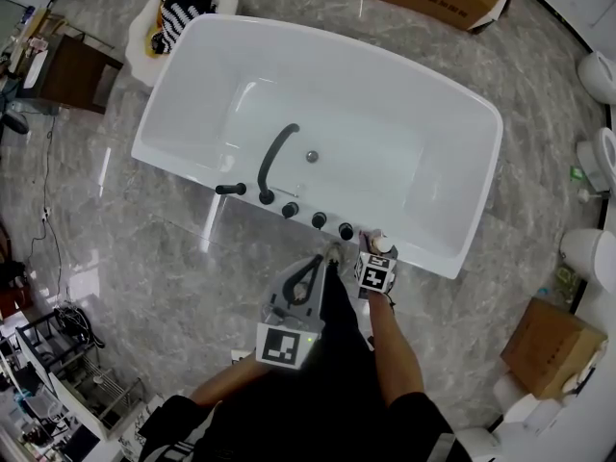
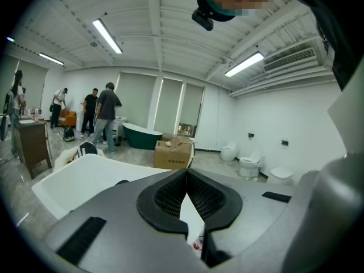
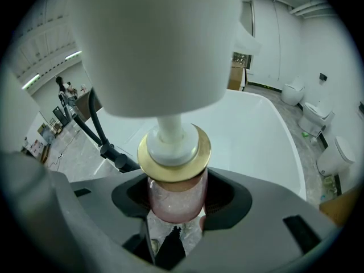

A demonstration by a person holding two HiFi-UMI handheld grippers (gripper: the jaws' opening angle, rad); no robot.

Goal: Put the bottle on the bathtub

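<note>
While the left gripper [image 2: 185, 193] idles closed and empty, the right gripper [image 3: 173, 205] clamps the bottle [image 3: 173, 152] upright over the bathtub [image 1: 385, 133] rim for placing.

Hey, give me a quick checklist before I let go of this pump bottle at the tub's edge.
1. Grip: right gripper jaws are shut on the bottle, on its pink body below the gold collar: ok.
2. Bottle upright, pump on top: ok.
3. Base resting on the bathtub rim: cannot tell, base hidden.
4. Nearest knob stands apart from the bottle: ok.
5. Left gripper jaws are together and empty, beside the right one: ok.
</note>
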